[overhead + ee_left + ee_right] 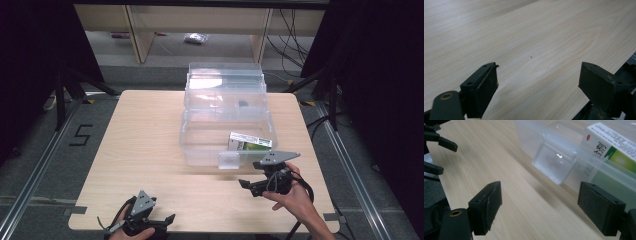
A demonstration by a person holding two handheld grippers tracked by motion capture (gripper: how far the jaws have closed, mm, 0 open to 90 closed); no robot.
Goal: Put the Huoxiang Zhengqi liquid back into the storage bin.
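Both jaw pairs gape empty; right gripper [246, 185] is nearer, clear box's latch [554, 163] at its one o'clock.

I see a clear plastic storage box [200, 145] standing open on the far right of the surface, its latch tab [229, 160] facing near; a white-and-green carton [249, 142] lies tilted inside.

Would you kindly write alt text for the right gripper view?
An open right gripper hangs over a wooden table, facing the latch of a clear plastic box. A white and green carton lies inside.
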